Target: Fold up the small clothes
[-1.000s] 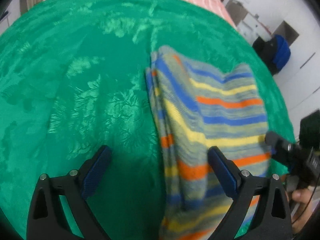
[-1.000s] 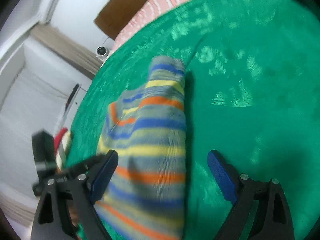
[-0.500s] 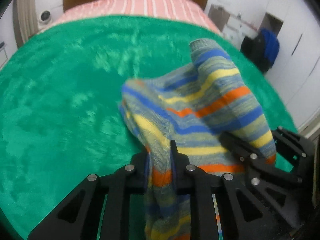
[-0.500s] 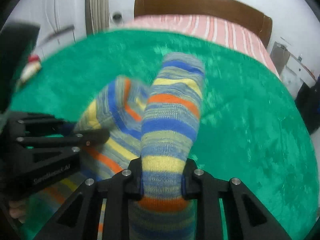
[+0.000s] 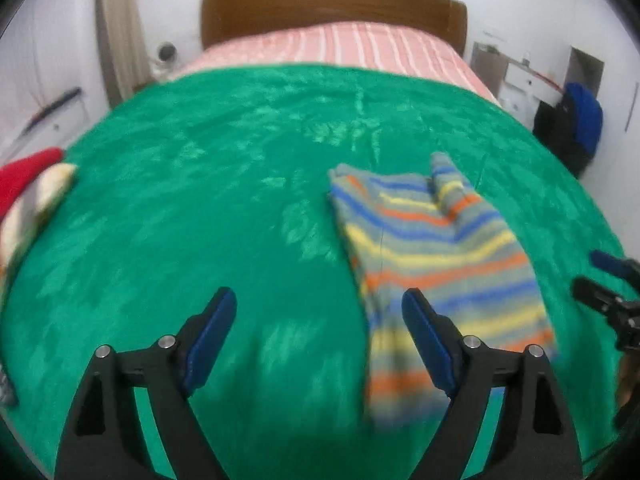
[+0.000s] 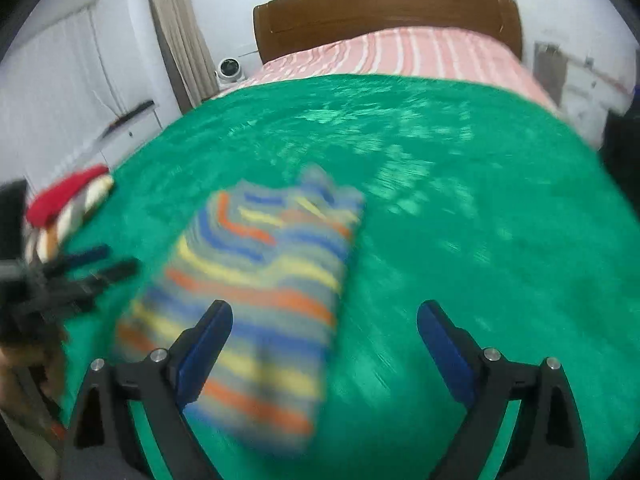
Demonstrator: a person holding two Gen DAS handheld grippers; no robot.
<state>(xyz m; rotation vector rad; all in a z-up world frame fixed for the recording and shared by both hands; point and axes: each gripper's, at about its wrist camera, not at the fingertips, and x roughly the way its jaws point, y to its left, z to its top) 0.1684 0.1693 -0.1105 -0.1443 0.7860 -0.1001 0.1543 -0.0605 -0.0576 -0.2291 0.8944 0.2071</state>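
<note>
Both tools are hanging spread and empty, the left tool [image 5: 318, 326] and right tool [image 6: 324, 330] flanking the striped garment [image 5: 432, 264], which is lying folded on the green blanket [image 5: 224, 200]. Judging by this, another fold or setting aside is coming next. A striped sheet [image 6: 420, 54] and wooden headboard [image 6: 384, 8] are lying beyond.

Striped garment [image 5: 436, 264]: near end smeared by motion blur in both my wrist views, hem at 6 o'clock unreadable. My right finger [image 5: 430, 346] covers part of its edge. Red-and-cream cloth [image 5: 28, 196] at 9 o'clock cut by frame, blurred. My right gripper [image 5: 608, 280] at 3 o'clock mostly out of frame.
</note>
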